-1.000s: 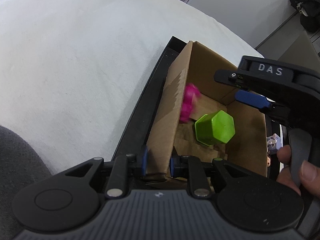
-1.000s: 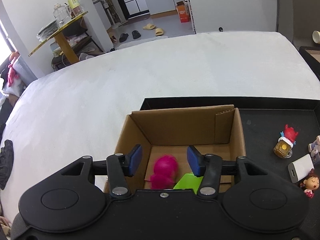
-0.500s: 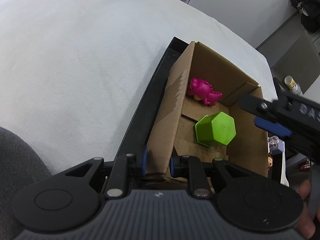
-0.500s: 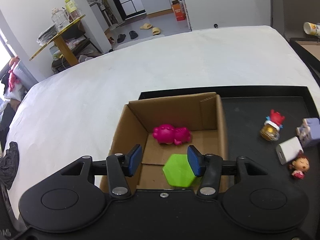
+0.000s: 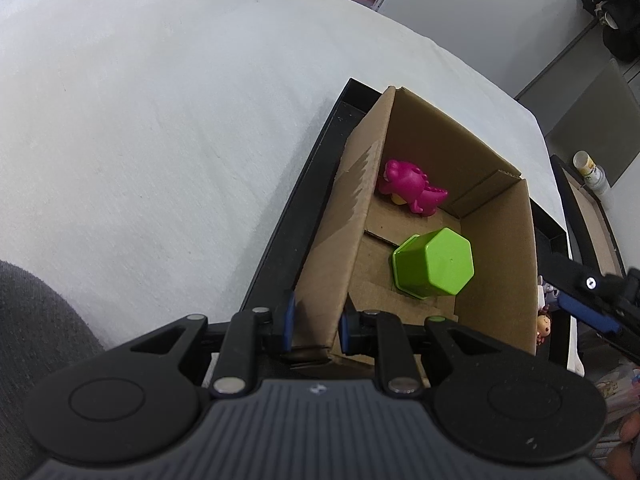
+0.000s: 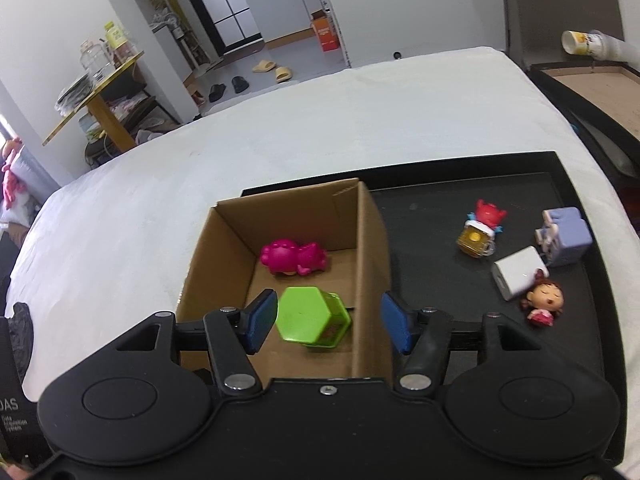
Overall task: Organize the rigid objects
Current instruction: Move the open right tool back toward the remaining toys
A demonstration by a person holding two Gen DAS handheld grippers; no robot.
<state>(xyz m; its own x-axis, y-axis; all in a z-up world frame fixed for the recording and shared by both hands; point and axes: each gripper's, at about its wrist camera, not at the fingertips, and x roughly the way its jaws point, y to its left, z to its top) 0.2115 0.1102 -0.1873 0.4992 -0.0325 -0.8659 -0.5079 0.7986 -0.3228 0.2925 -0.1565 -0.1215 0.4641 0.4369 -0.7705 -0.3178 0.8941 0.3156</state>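
A cardboard box (image 5: 496, 236) (image 6: 372, 248) stands on the left part of a black tray (image 6: 440, 208). Inside it lie a pink dinosaur toy (image 5: 412, 192) (image 6: 294, 258) and a green hexagonal cup (image 5: 434, 268) (image 6: 314, 316) on its side. My left gripper (image 5: 316, 322) is shut on the box's near left wall. My right gripper (image 6: 328, 320) hovers above the box's right wall, its jaws opening with nothing pressed between them. Its blue finger (image 5: 584, 314) shows at the right edge of the left wrist view.
On the tray right of the box lie a red crab mug figure (image 6: 480, 230), a lilac block toy (image 6: 564, 236), a white charger (image 6: 516, 276) and a small doll (image 6: 542, 304). A white cloth (image 6: 280, 128) covers the table. A second tray (image 6: 592, 80) sits at the far right.
The pink toy has dropped and settled in the box. My right gripper has drawn back to the right and up, and its jaws have widened. The left gripper has stayed put.
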